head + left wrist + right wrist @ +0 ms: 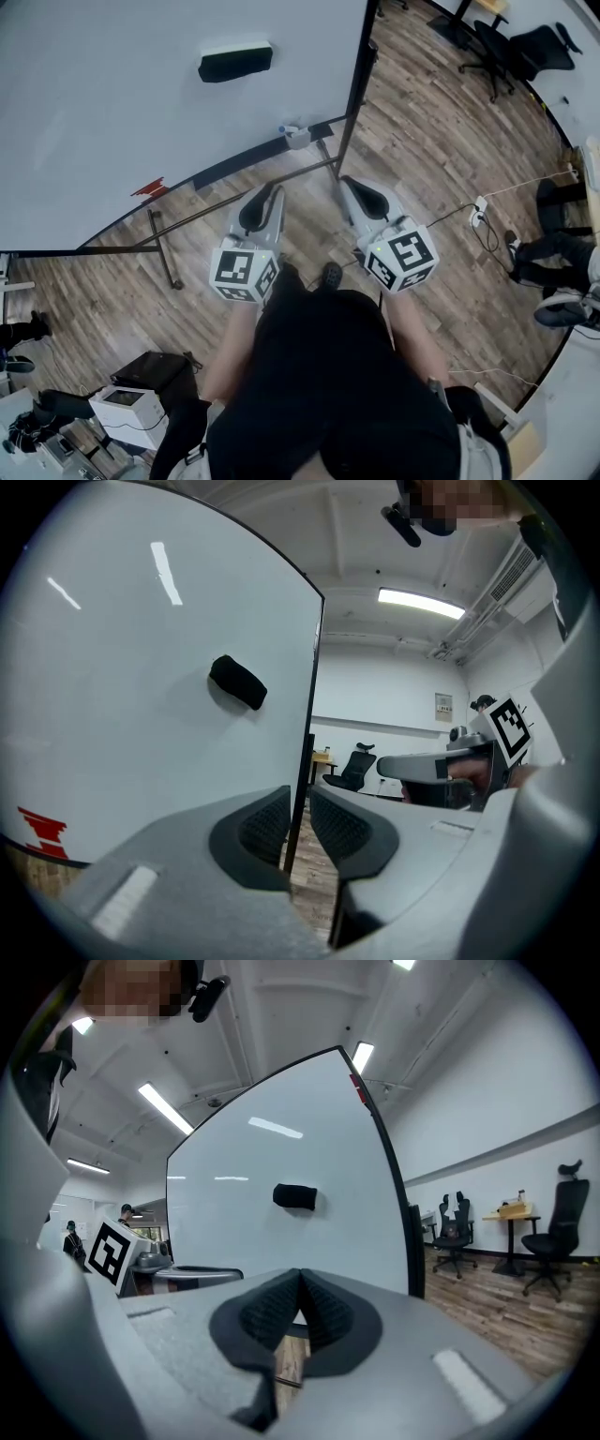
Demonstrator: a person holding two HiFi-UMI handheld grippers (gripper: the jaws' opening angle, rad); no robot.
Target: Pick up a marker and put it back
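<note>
A large whiteboard [112, 112] on a stand fills the upper left of the head view. On the ledge at its lower right corner sits a small grey holder [298, 138] with what looks like a blue-tipped marker [285, 129]. Both grippers hang level in front of the board, well short of the ledge. My left gripper [271, 192] [300, 797] is open by a narrow gap, with nothing between its pads. My right gripper [348, 185] [300, 1277] is shut with nothing in it, its pads meeting at the tips.
A black eraser [234, 62] [237, 682] [294, 1196] sticks to the board, and a red mark [150, 187] sits near its lower edge. The stand's foot bars [164, 248] cross the wood floor. Office chairs [511, 47] stand at the back right; a cable and plug [480, 211] lie at the right.
</note>
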